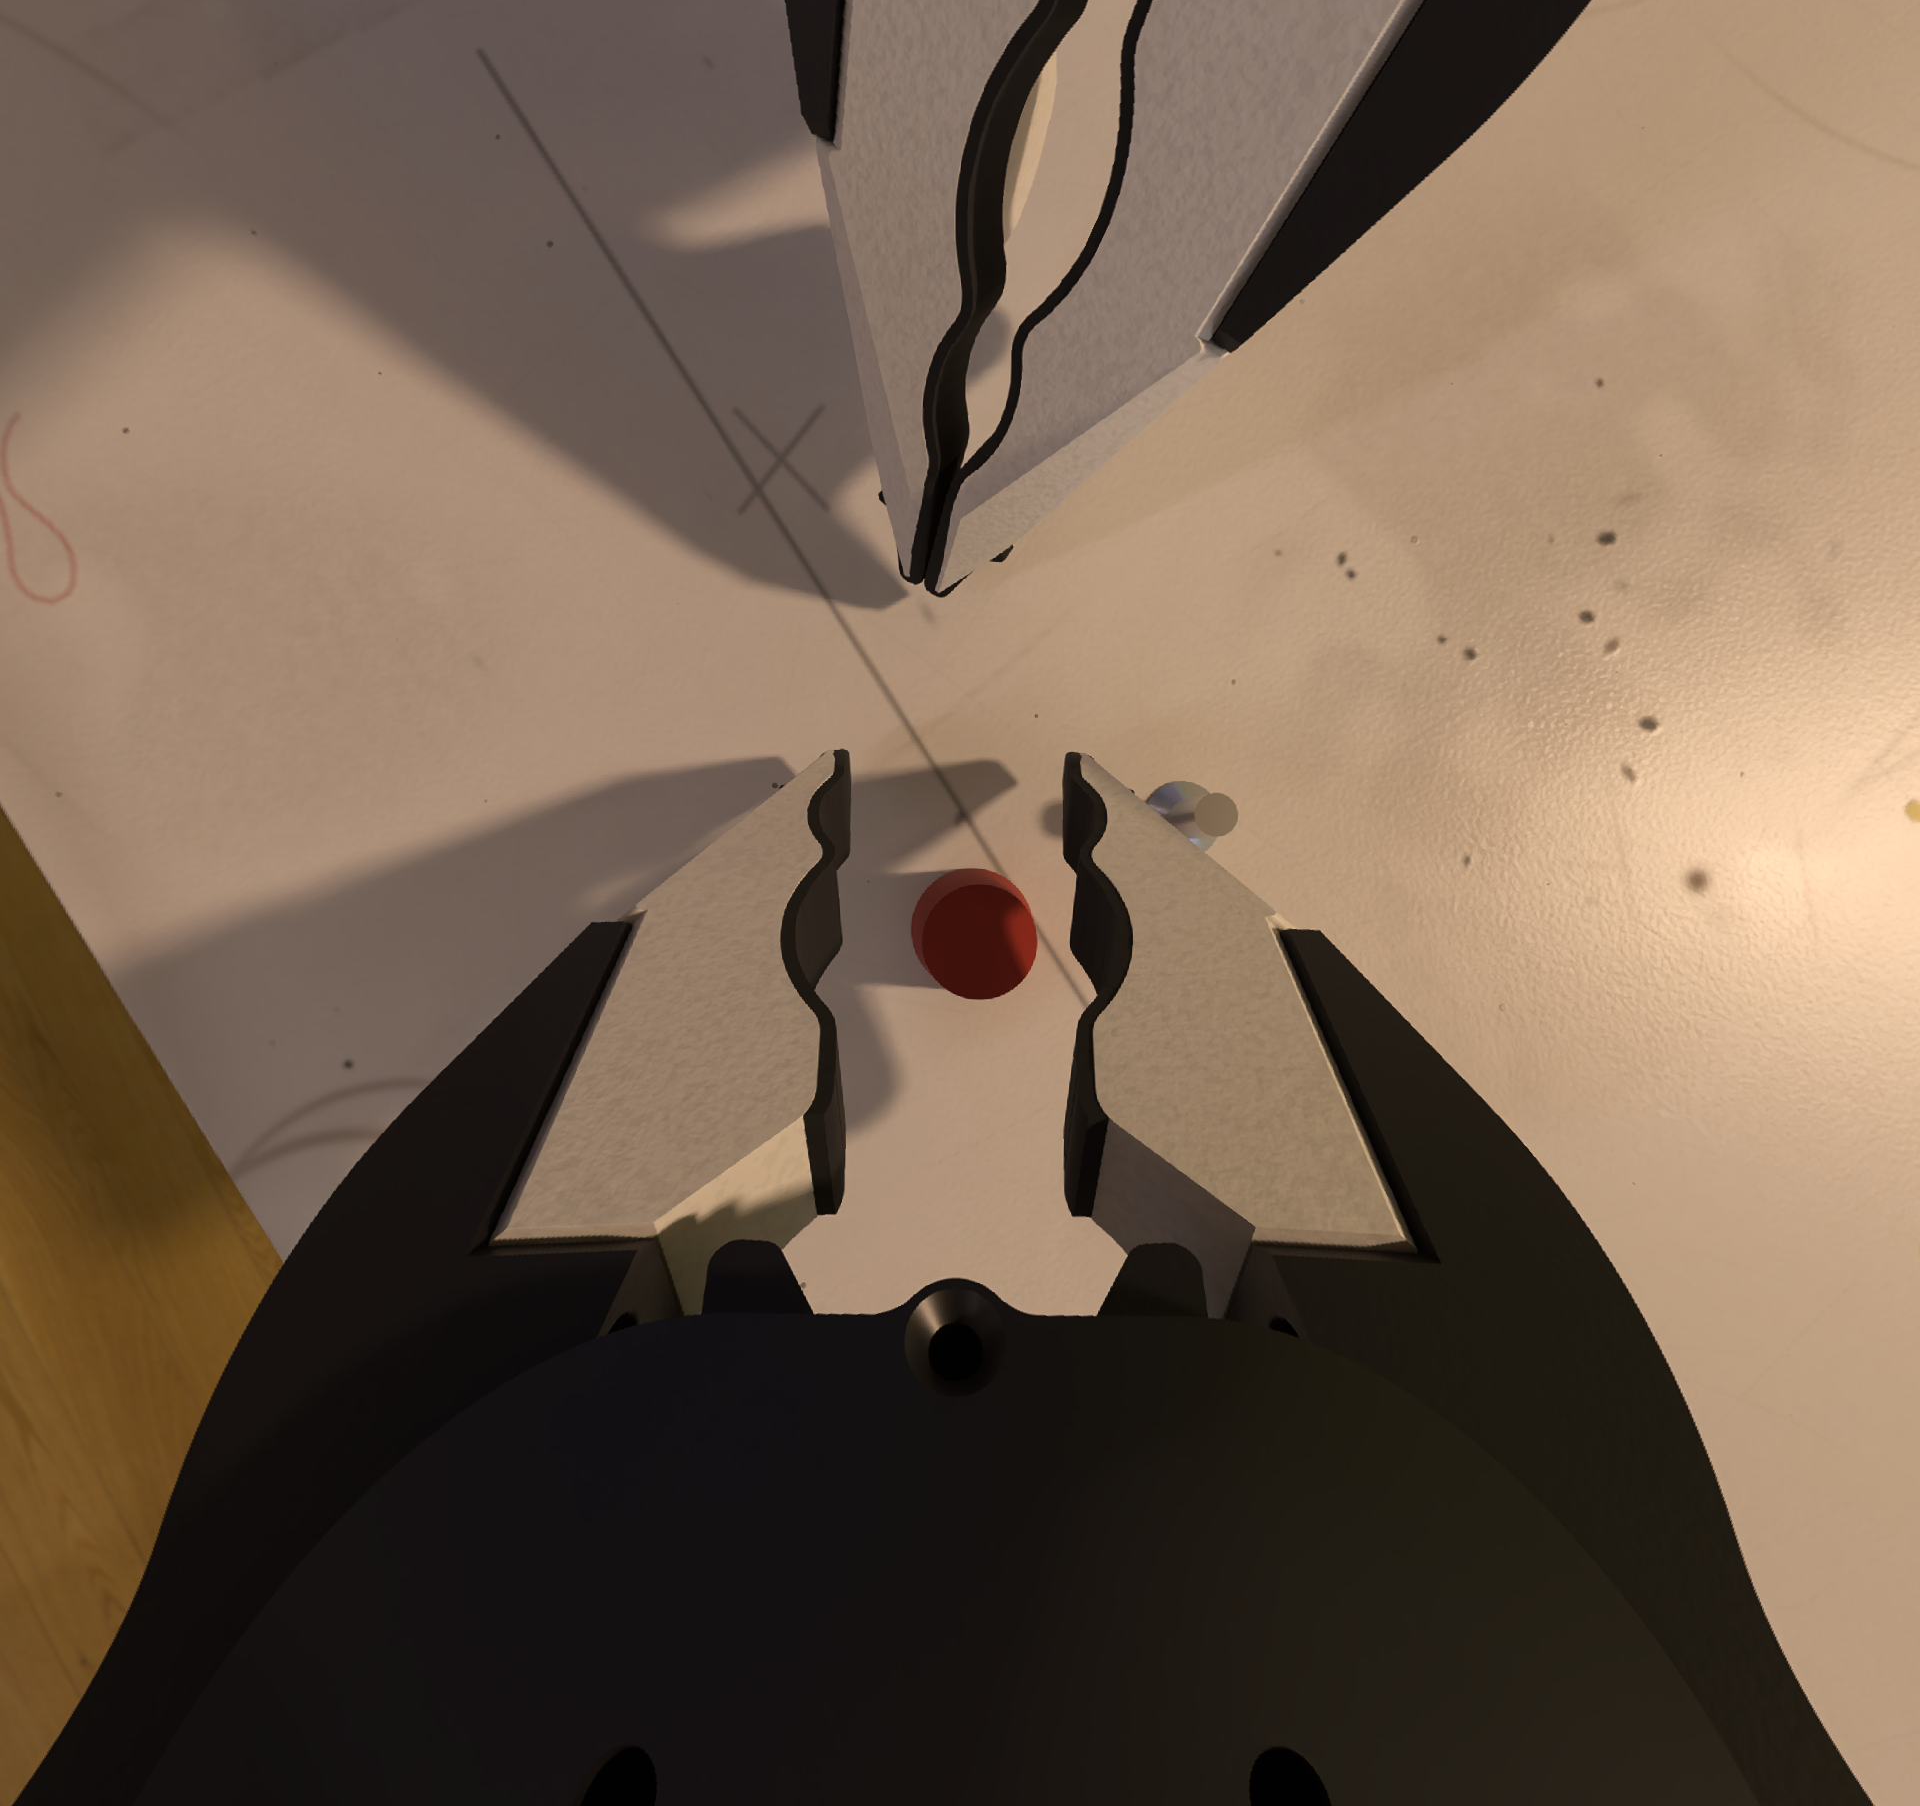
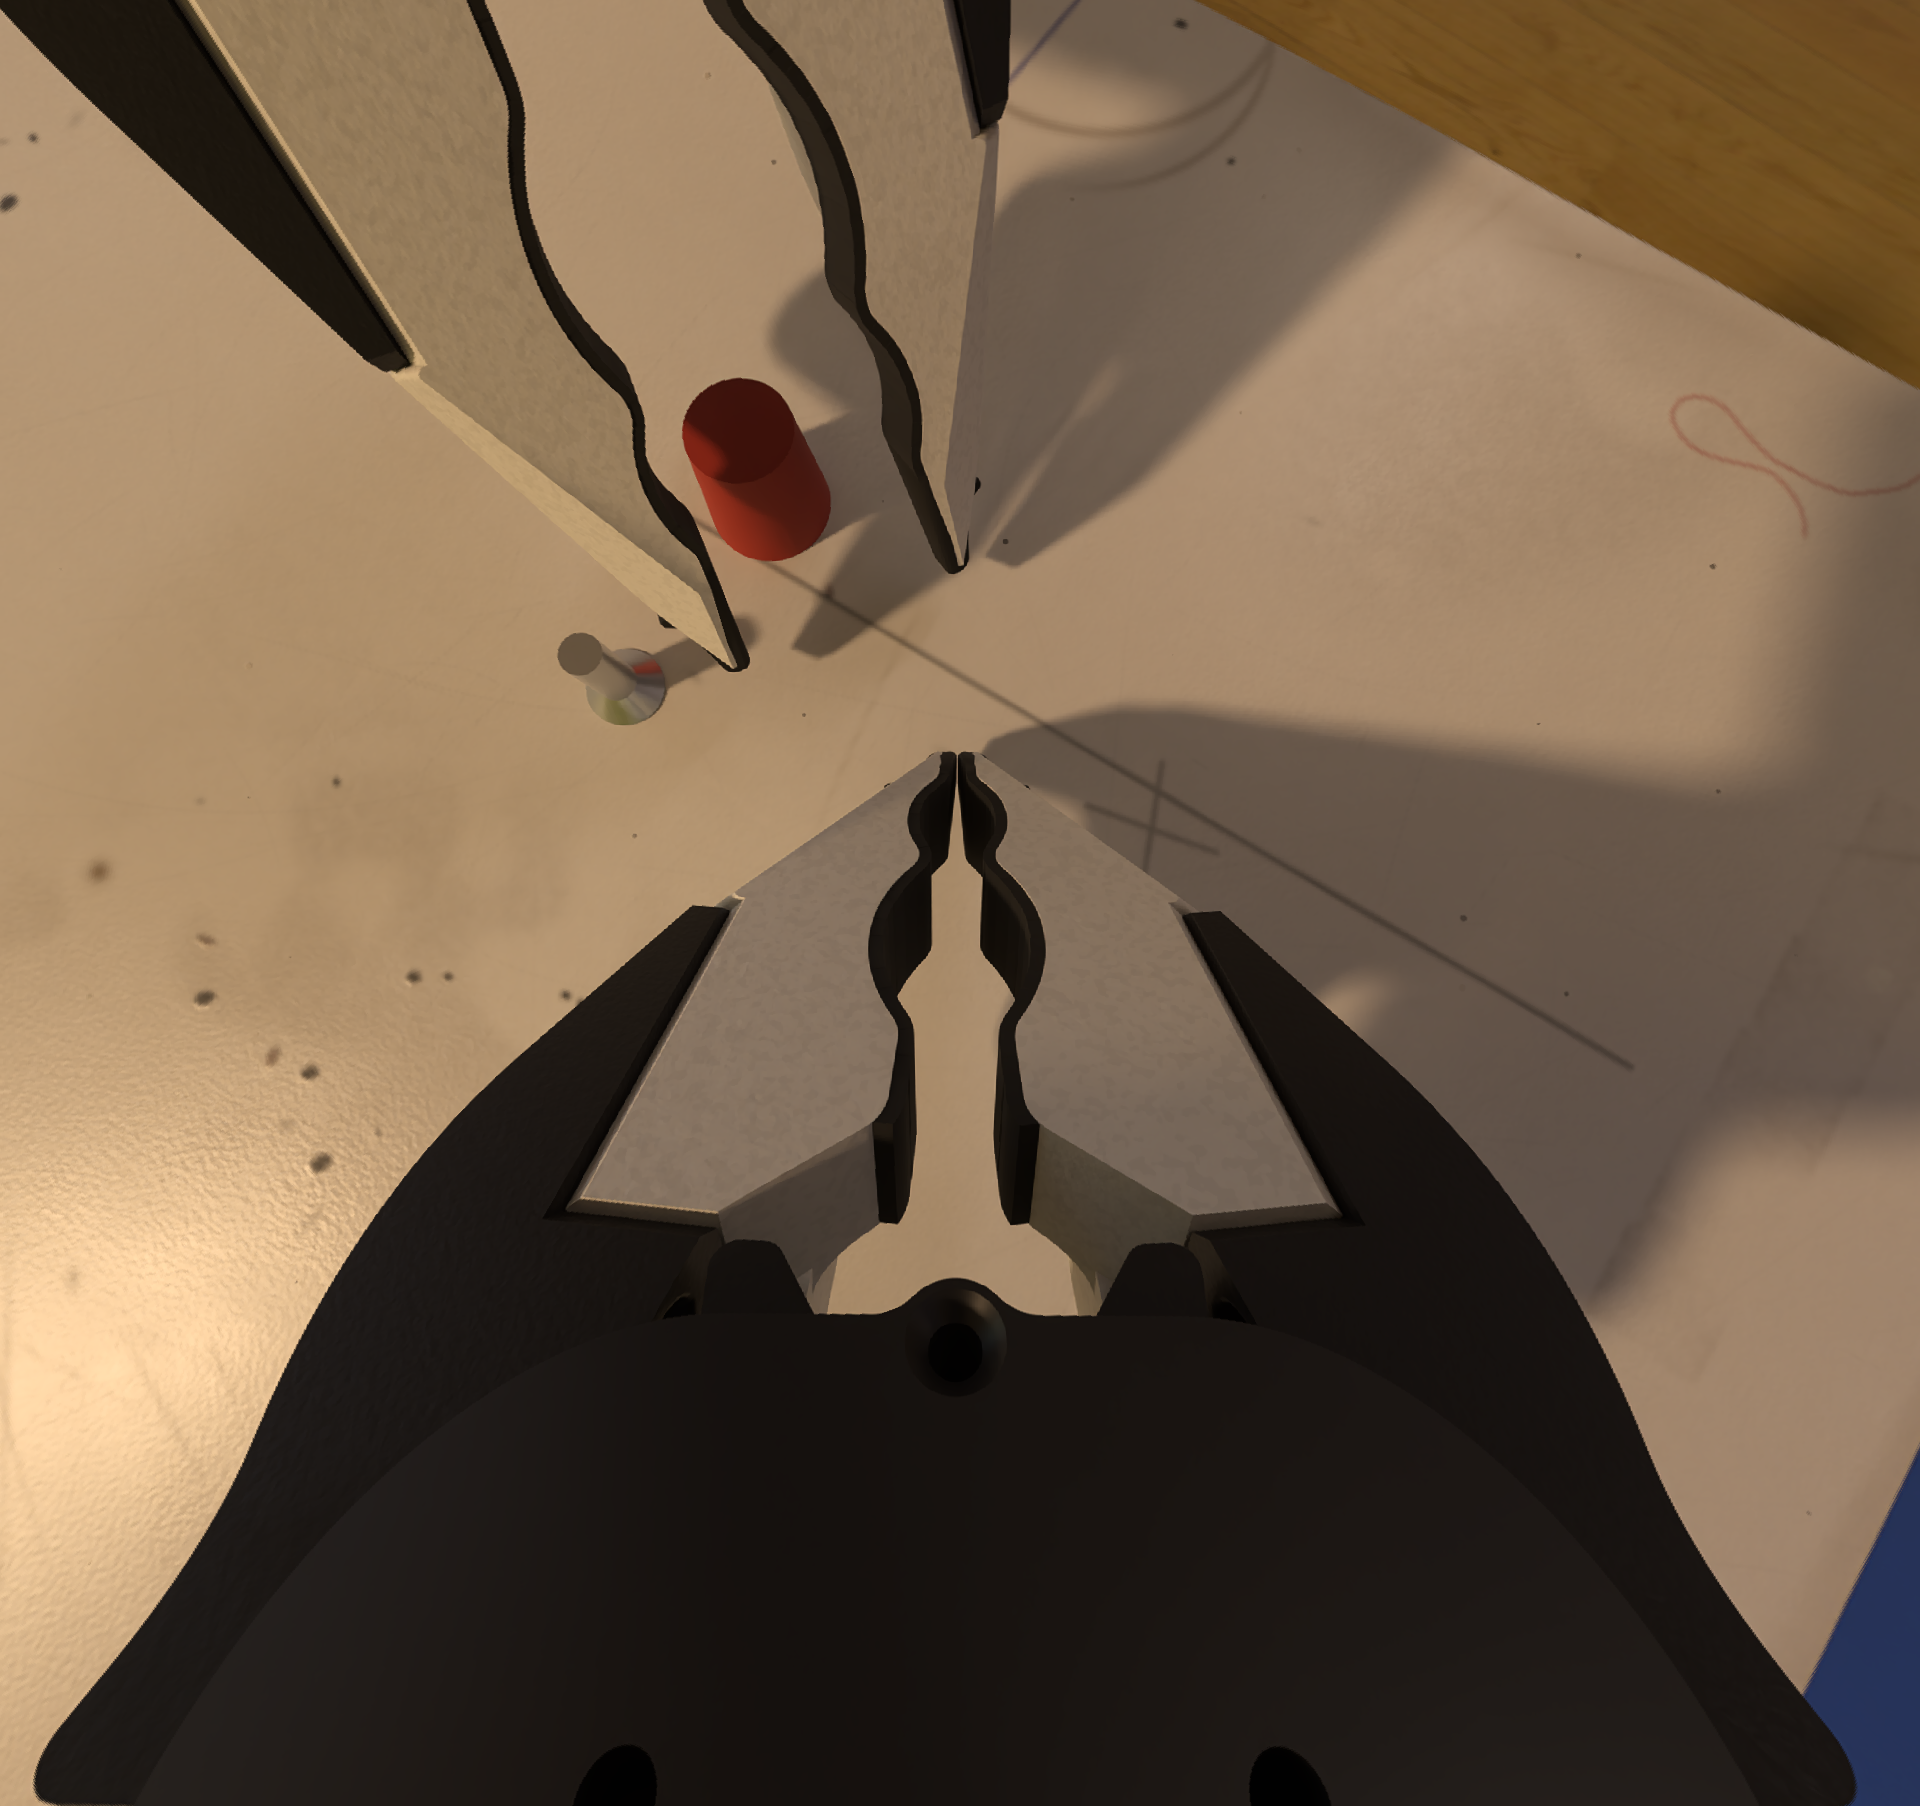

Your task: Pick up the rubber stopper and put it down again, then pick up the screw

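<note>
The pale scuffed counter (image 1: 1455,509) carries everything. The left tool (image 1: 956,769) hangs spread wide around the upright red rubber stopper (image 1: 975,930), touching neither side; I'd centre first, then squeeze. The right tool (image 2: 956,759) is pinched closed, empty. The small silver screw (image 2: 618,681) stands at the stopper's 2 o'clock in the left wrist view.

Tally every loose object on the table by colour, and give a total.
Red: 1, the red tapered rubber stopper, standing on the table between the open left gripper's fingers.
Silver-grey: 1, the small silver-grey metal screw, standing on its head beside that gripper.
Total: 2.
</note>
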Tool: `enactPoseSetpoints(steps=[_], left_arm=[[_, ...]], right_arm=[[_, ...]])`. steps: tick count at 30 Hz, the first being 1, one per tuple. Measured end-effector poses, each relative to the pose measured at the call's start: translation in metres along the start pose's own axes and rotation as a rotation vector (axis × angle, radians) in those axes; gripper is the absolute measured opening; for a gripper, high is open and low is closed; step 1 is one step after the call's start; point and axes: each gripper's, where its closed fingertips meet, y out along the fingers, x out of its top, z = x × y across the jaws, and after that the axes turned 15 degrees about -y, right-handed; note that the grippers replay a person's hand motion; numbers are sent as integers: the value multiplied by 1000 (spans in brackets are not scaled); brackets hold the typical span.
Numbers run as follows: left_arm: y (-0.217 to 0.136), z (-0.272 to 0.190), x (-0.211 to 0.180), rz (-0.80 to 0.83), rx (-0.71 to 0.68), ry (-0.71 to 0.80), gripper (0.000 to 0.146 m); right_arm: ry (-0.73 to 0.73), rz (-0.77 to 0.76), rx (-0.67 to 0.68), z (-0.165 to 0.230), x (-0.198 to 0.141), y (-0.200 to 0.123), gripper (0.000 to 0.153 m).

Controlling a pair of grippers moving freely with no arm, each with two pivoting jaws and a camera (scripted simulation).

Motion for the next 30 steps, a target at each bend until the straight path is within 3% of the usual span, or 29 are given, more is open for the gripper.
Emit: enactPoseSetpoints(steps=[9,20,30], left_arm=[[-2,1,1,-18,5,-1,42],[-16,4,-24,46,105,36,58],[-17,4,-27,39,123,49,54]], right_arm=[[20,-11,4,-1,0,0,0],[28,-12,2,-2,0,0,0],[35,-8,0,-2,0,0,0]])
